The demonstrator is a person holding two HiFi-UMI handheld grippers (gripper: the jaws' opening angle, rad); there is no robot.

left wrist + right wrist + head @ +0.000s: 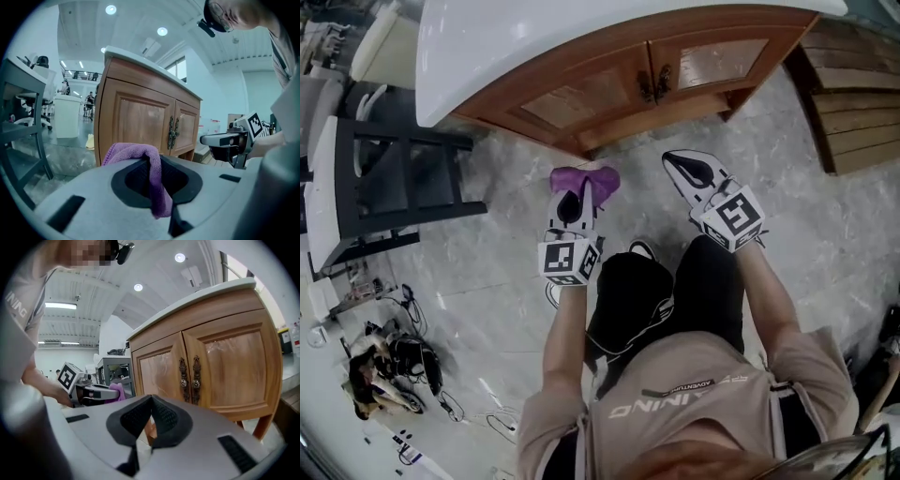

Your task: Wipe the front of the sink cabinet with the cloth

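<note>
**Jaws clenched on the cloth, cabinet front not yet touched**

Jaws of the left gripper [577, 195], just left of centre in the head view, are clenched on a purple cloth [585, 178]. The left gripper view shows a fold of it pinched between the pads, with a bunch spilling over the upper left of the jaws. The right gripper [684, 167], right of centre, has its jaws closed tip to tip on nothing. In its own view only floor and a bit of cabinet base show through the gap behind the tips.

The sink cabinet [609, 89] runs across the top of the head view. Both its doors are shut, and the pair of dark handles [654, 82] sits where they meet. The cloth lies below the cabinet's lower edge in that frame, over the grey floor [487, 253], near the wood but apart from it. The left gripper view confirms open space between the cloth and the door panels.

By these pictures the cloth is in hand, and that is the only part of the job done. The wiping itself looks not yet begun, and no streak or damp patch can be made out on the wood. Both doors, the frame around them and the bottom rail all appear to remain. Only a small wad of cloth sticks out past the jaws, so each pass would likely cover little.
</note>
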